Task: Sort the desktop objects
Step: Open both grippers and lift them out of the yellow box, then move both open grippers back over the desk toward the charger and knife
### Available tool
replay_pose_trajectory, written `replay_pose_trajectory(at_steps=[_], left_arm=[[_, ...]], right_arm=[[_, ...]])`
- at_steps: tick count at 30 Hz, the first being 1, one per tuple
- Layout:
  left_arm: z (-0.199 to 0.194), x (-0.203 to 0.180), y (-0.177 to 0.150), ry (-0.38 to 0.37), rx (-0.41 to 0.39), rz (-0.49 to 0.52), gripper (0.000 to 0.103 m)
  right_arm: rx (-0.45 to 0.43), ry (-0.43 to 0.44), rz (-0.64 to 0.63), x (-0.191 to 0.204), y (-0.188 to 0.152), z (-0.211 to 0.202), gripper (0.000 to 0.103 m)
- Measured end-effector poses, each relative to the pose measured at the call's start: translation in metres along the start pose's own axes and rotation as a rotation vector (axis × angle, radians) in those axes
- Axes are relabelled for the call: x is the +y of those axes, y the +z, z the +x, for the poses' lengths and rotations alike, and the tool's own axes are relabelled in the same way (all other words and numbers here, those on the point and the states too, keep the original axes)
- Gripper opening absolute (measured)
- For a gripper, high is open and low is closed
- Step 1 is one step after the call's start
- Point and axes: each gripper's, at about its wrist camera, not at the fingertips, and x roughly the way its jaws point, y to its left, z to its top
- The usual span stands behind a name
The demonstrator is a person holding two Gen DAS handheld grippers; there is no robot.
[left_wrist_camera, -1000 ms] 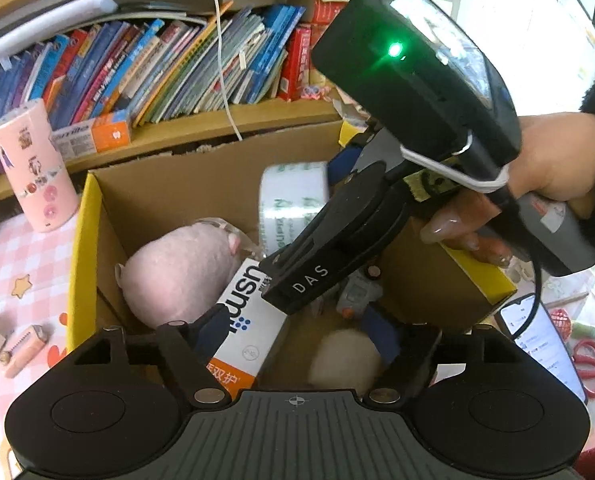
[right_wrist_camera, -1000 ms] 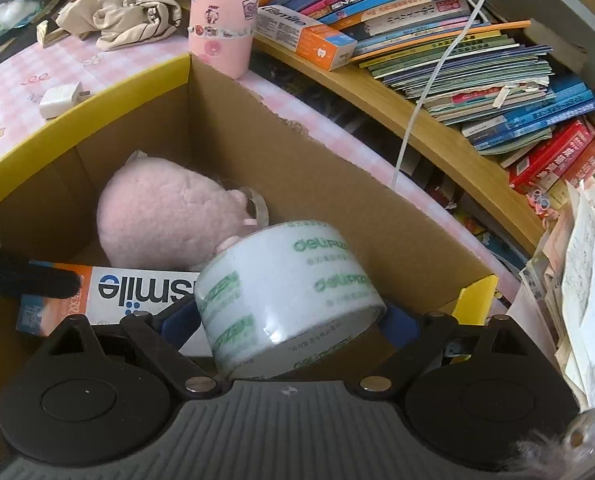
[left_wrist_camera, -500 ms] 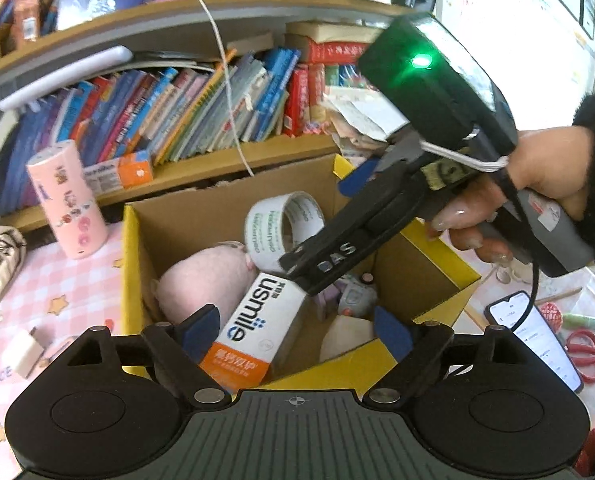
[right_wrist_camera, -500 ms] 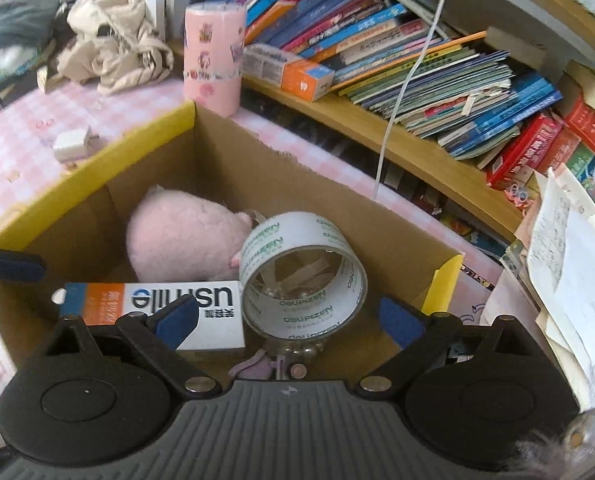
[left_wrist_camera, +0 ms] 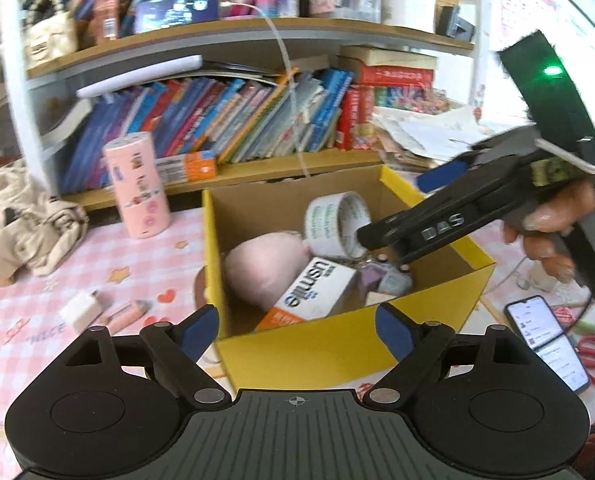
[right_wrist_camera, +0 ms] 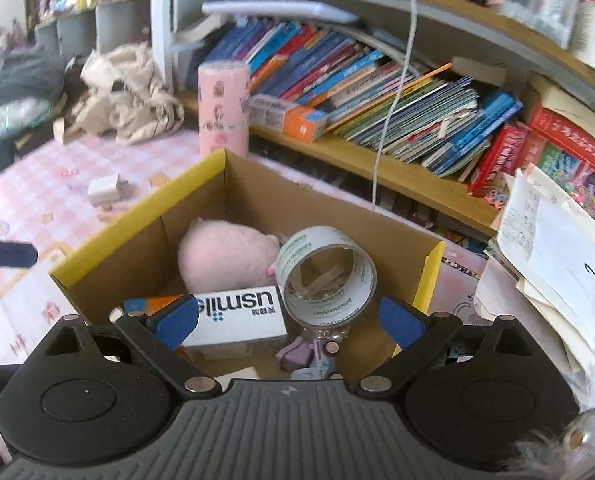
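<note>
Looking down both wrist cameras, I've got the yellow-rimmed cardboard box (left_wrist_camera: 349,344) sitting dead ahead of both tools. My left gripper (left_wrist_camera: 297,330) stands spread wide with nothing between its blue pads, hovering just outside the box's near wall. My right gripper (right_wrist_camera: 289,320) is likewise spread and empty, poised over the box mouth; in the left view its black body reaches in from the right, tip above the contents.

Inside the box: the tape roll (right_wrist_camera: 326,276) stands on edge, its hole facing my right camera, leaning by the pink plush (right_wrist_camera: 221,256). The toothpaste box (right_wrist_camera: 237,314) lies flat in front of them, long axis running left to right across my right view. A small purple item (right_wrist_camera: 305,354) sits beside it; I can't make out what it is.

Now the relation that matters. Out on the pink checked cloth, the white charger (left_wrist_camera: 80,309) and the peach-coloured stick (left_wrist_camera: 131,309) lie to the left of the box, near my left pad and well apart from the right tool. The stick's long axis runs roughly across my left view, tilted slightly. On the far right, a phone (left_wrist_camera: 547,342) and red scissors (left_wrist_camera: 593,358) lie closer to the right hand (left_wrist_camera: 553,224).

My judgement: if loose pieces are to go in, the left side is nearer the charger and stick.
</note>
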Motion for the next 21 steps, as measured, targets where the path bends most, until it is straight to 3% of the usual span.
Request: replay_pose_trajectory(at_steps=[7,14,21], left_arm=[[-0.008,0.008,-0.002,0.035,-0.032,-0.03,0.088],[-0.009,0.013,0.0,-0.012,-0.049,0.003,0.088],[-0.018,0.033,-0.006,-0.06,-0.055,0.024,0.088]], right_arm=[[-0.102,-0.08,0.15,0.011,-0.021,-0.028,0.098],[-0.153,-0.16,0.183,0.041,-0.042,-0.047,0.098],[-0.147,-0.215,0.245,0.068,-0.05,-0.052,0.098]])
